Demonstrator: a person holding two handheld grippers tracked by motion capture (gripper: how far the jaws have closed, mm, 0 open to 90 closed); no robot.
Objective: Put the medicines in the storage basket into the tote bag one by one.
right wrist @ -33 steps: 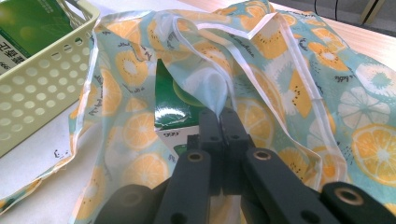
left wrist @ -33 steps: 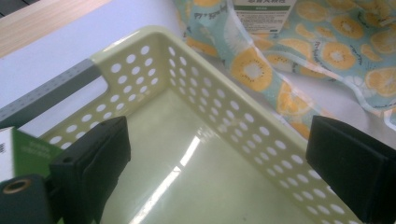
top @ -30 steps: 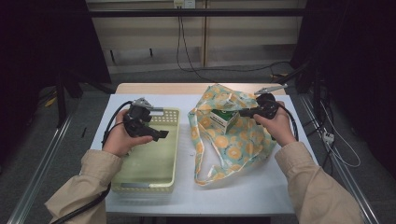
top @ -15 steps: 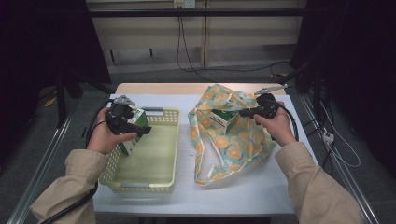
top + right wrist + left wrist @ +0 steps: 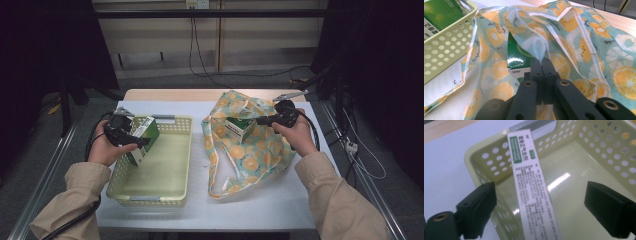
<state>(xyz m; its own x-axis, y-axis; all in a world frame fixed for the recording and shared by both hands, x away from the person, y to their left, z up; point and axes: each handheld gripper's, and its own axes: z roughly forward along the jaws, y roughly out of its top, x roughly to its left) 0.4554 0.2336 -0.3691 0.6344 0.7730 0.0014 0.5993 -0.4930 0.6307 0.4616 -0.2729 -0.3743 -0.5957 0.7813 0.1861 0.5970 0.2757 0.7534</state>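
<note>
The left tongs [image 5: 541, 202] stand apart around a white-green box [image 5: 534, 192] over the yellow basket [image 5: 599, 152]; the right tongs [image 5: 543, 65] are clamped on the fruit-print bag [image 5: 574, 37].

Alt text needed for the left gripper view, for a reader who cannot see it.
A narrow white box with green labels and small black print stands tilted against the near corner of a pale yellow perforated basket, between the left gripper's two black jaws, which stand wide apart and do not touch it. The basket sits on a white tabletop.
</note>
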